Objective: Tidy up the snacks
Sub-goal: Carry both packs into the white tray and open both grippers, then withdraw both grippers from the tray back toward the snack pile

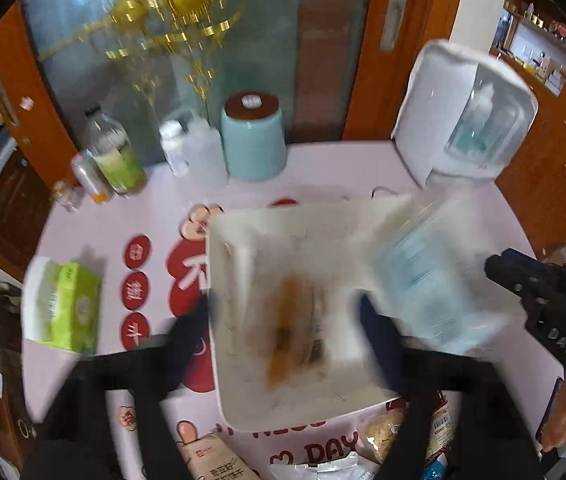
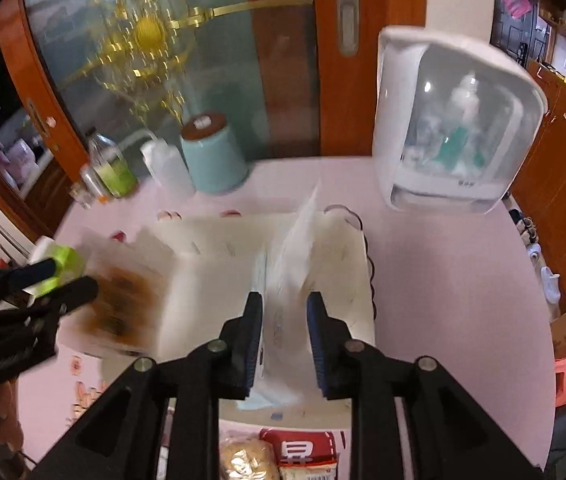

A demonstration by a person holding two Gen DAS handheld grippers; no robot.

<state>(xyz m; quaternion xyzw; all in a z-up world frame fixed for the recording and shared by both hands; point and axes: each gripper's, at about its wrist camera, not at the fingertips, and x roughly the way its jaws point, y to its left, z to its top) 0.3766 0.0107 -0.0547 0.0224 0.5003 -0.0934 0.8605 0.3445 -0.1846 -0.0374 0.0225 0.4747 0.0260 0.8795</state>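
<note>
Both claws are hovering over the white bin [image 2: 203, 248], the left gripper [image 1: 287, 320] gaping above a brown snack packet [image 1: 295, 328] dropping in, the right gripper [image 2: 285, 328] parting around a white pouch [image 2: 295, 248].

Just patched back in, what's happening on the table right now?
A person with a gripper in each hand is sorting snacks into the white bin on the pink table. The left gripper, jaws wide, is over the bin with a brown-orange packet between them, apparently not pinched. The right gripper has a pale blue-white packet between its partly open fingers, above the bin. More snack packets wait at the near edge.
</note>
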